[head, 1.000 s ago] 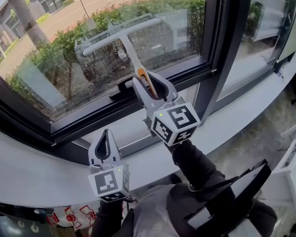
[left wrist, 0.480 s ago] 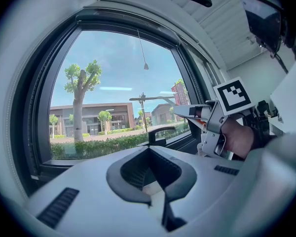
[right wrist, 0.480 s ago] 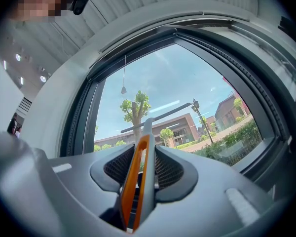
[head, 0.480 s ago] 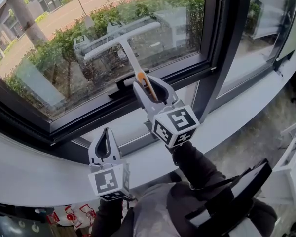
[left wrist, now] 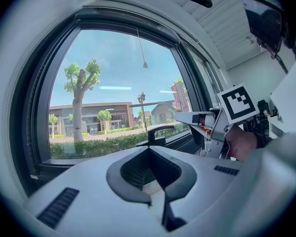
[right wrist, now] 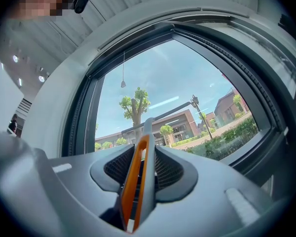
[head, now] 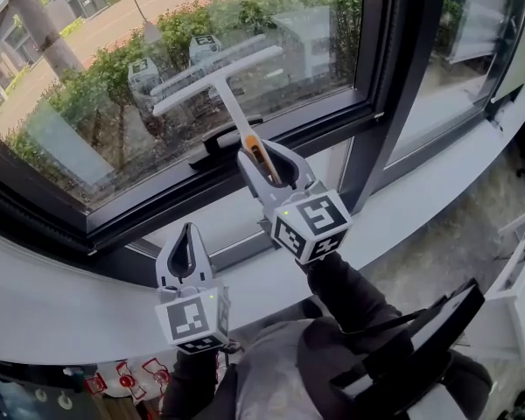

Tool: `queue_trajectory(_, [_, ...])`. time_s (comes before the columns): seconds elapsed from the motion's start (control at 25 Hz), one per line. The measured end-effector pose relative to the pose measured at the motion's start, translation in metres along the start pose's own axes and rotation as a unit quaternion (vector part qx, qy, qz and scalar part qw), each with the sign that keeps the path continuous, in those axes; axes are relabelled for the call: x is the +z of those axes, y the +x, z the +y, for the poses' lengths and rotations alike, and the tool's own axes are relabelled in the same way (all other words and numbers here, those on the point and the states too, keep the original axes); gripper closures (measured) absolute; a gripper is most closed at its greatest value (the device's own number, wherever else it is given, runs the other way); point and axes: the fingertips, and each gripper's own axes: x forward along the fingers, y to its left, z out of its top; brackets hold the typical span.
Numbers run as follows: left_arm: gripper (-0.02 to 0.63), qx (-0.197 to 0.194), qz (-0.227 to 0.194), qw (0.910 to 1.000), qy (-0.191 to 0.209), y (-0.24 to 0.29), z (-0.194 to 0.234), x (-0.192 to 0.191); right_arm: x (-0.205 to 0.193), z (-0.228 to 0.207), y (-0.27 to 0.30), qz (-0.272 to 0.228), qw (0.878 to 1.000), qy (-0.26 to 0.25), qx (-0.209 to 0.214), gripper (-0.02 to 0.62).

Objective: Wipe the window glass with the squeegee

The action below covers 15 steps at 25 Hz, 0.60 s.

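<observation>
A white T-shaped squeegee (head: 217,79) with an orange-trimmed handle lies with its blade against the window glass (head: 79,121) in the head view. My right gripper (head: 268,163) is shut on the lower end of the handle, just above the black window handle (head: 217,144). In the right gripper view the orange and white handle (right wrist: 137,177) runs up between the jaws of the right gripper (right wrist: 140,157) to the blade (right wrist: 165,112). My left gripper (head: 187,231) hovers over the sill, lower left, shut and holding nothing. The left gripper (left wrist: 160,199) sees the right gripper (left wrist: 207,125) to its right.
A dark window frame with a thick upright post (head: 401,68) splits the glass into two panes. A pale curved sill (head: 61,309) runs below. Outside are hedges, a tree and a road. A white rack (head: 521,278) stands at the right edge by the floor.
The squeegee blade has slid a little down the glass, and my right gripper has drawn slightly down with it. The left gripper has stayed where it was.
</observation>
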Motion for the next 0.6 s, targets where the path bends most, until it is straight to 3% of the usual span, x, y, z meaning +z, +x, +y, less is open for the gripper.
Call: queue_trajectory(0.6, [0.606, -0.006, 0.005, 1.0, 0.001, 0.006, -0.002, -0.003, -0.028, -0.004, -0.01, 0.028, 1.0, 0.007, -0.002, 0.472])
